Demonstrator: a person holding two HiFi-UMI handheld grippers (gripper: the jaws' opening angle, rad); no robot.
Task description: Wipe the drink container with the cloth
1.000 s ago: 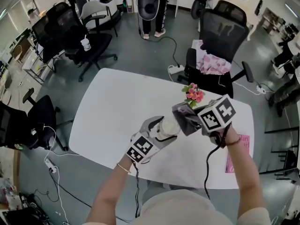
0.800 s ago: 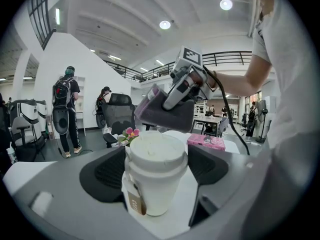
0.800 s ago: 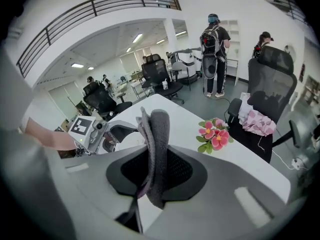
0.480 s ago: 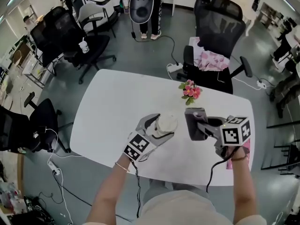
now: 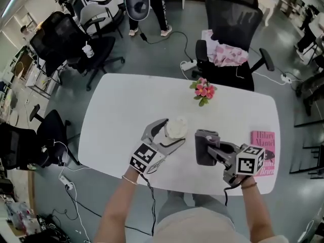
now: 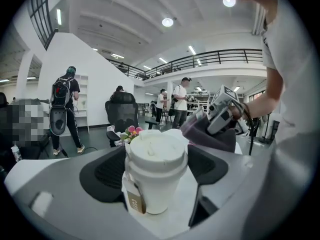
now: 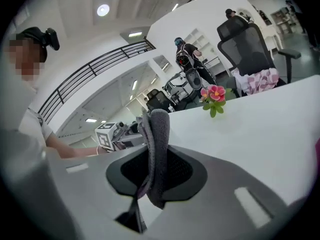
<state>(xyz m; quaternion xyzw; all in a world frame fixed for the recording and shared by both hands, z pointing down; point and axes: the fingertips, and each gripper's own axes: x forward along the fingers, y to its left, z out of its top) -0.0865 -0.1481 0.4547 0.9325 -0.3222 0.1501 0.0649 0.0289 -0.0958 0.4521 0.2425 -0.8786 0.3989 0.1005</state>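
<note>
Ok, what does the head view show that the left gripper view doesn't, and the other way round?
Only the head view shows the pink book. Only the left gripper view shows the brown tag hanging on the cup, the balcony railing and the ceiling lights. Both show the white lidded cup held in the left gripper, the grey cloth in the right gripper, and the pink flowers.

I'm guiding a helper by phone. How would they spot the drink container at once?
Find the white table; near the person's edge of it, the left tool grips a paper cup. It is white with a white lid and a brown tag, unlike the dark grey cloth beside it.
</note>
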